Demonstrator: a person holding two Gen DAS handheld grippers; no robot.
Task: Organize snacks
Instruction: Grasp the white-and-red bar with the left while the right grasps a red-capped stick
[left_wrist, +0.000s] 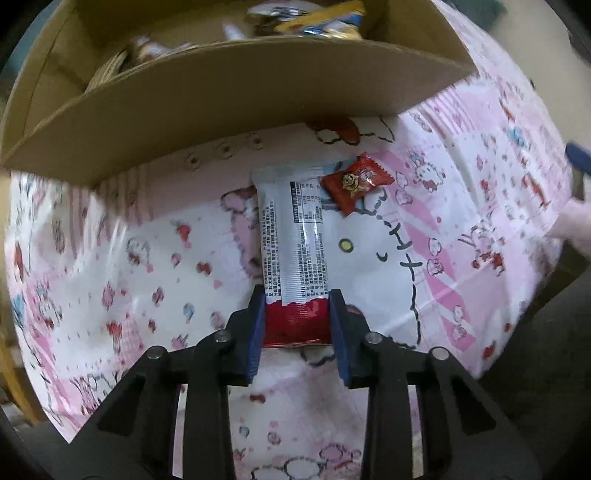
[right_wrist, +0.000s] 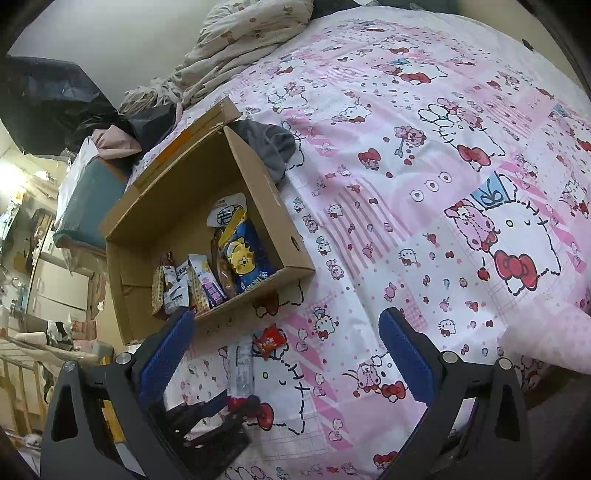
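L gripper (left_wrist: 297, 317) pinching red end of long white snack bar (left_wrist: 291, 236), ready to lift into cardboard box (left_wrist: 221, 107) ahead. R gripper (right_wrist: 288, 354) spread, empty, idle.

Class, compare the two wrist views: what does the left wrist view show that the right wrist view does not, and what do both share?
Only the left shows the left gripper closed on the long white-and-red snack bar's red end. Only the right shows the open, empty right gripper, the blue tiger bag in the box, and bedding. Both show the cardboard box, small red packet and pink bedsheet.
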